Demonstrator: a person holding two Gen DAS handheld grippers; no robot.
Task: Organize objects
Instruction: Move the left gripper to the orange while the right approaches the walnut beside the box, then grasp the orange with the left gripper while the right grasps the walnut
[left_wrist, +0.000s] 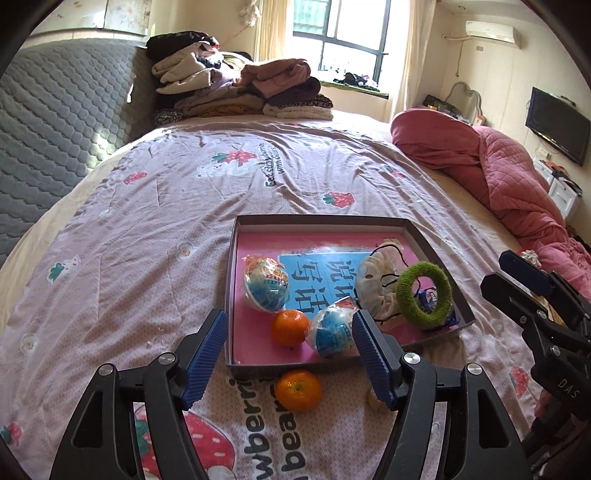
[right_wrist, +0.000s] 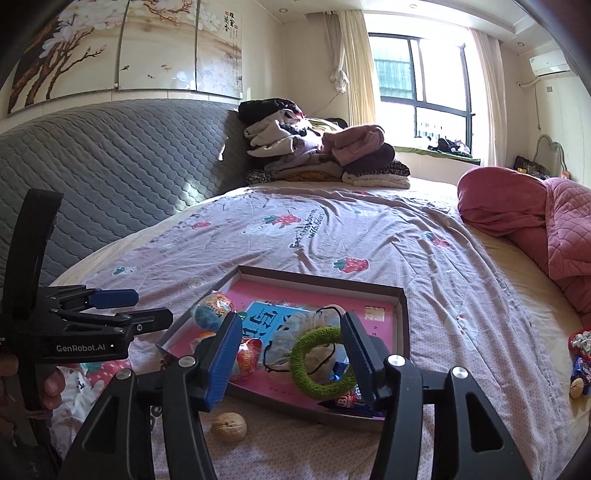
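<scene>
Left gripper tilted down, jaws wide apart, blue pads gripping nothing. Right gripper angled down more shallowly, jaws also spread, nothing pinched between. In left wrist view, right gripper at 3 o'clock, tips toward 10 o'clock. In right wrist view, left gripper at 9 o'clock, tips toward 3 o'clock; fingers of a hand wrapped on its handle.

A: The tray has a pink floor with a blue panel.
B: A fuzzy green ring sits right, an orange mandarin near; the bedsheet is strawberry-printed lilac.
</scene>
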